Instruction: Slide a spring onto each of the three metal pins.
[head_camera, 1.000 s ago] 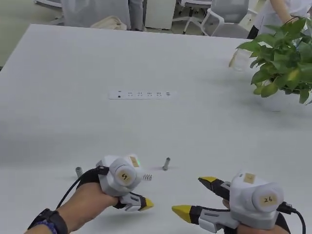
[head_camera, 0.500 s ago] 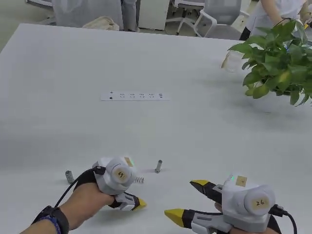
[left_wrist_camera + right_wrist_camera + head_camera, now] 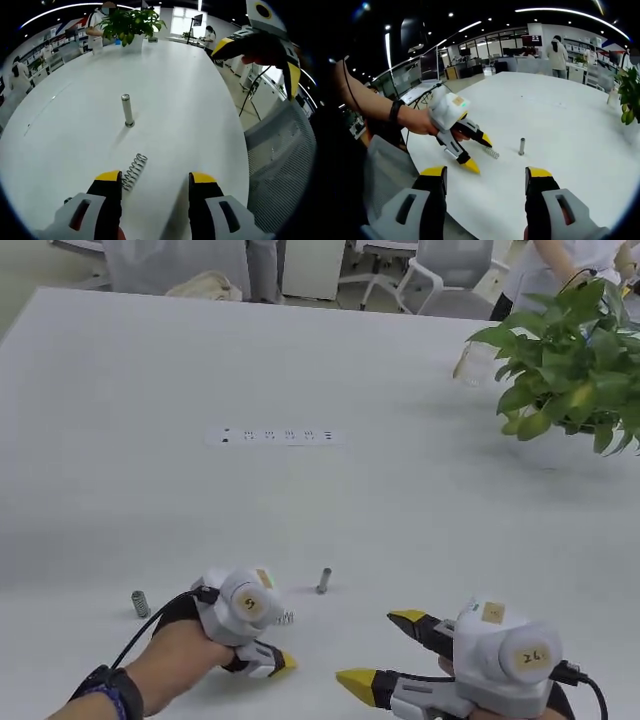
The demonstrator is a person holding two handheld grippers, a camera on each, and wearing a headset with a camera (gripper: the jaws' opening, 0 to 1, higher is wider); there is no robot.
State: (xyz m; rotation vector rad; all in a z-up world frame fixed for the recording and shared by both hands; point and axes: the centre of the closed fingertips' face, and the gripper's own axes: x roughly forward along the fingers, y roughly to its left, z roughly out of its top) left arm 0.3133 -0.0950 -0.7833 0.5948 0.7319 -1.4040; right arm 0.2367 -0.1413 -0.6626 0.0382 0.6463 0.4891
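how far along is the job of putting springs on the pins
Done: possibly one; the short grey ribbed post at the left of the head view may be a pin already wearing a spring, too small to confirm. In hand: nothing; the left claw is open behind the loose silver coil spring lying on the white table, the right claw open too. Left: the upright bare metal pin needs that spring.

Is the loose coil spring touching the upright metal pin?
Apart. Left gripper view shows bare white tabletop between the silver coil spring and the upright grey metal pin.
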